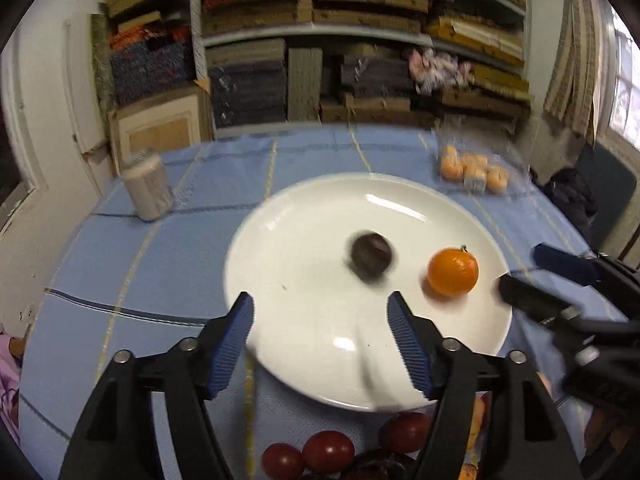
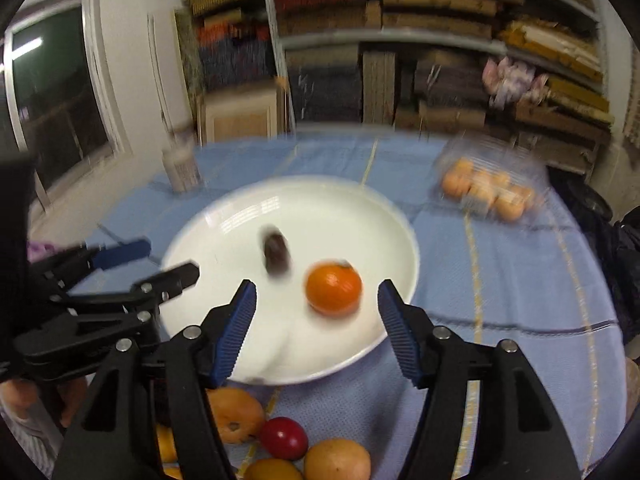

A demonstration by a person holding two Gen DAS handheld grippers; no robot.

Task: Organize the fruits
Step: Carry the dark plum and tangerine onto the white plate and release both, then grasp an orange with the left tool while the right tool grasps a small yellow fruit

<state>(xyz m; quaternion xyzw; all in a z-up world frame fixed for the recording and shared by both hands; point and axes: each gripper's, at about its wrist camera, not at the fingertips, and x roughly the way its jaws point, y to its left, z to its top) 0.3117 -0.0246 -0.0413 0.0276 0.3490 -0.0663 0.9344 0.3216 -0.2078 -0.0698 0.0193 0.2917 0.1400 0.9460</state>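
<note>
Both hand-held grippers are seen held over a white plate (image 1: 304, 240) on a table covered in a pale blue, fine-woven cloth (image 1: 132, 256) crossed by thin yellow and dark lines. The left gripper (image 1: 320, 312) is spread apart with nothing between its ribbed blue pads (image 1: 232, 344); the right gripper (image 2: 316, 304) is likewise parted, its pads clear of the orange fruit (image 2: 333, 288) that lies on the plate just ahead of them. A small, dark, round fruit (image 1: 371, 255), blurred, is seen near the plate's middle, just beside the smooth, glossy orange one. The black gripper frames are fastened with silver rivets. At the near edge of the table, shiny red fruits (image 1: 328, 450) and duller orange-yellow ones (image 2: 234, 414) are gathered. A clear plastic tub of small orange fruits (image 1: 474, 170) is placed beyond the plate, and a pale cylindrical jar (image 1: 147, 186) stands to the far left.
</note>
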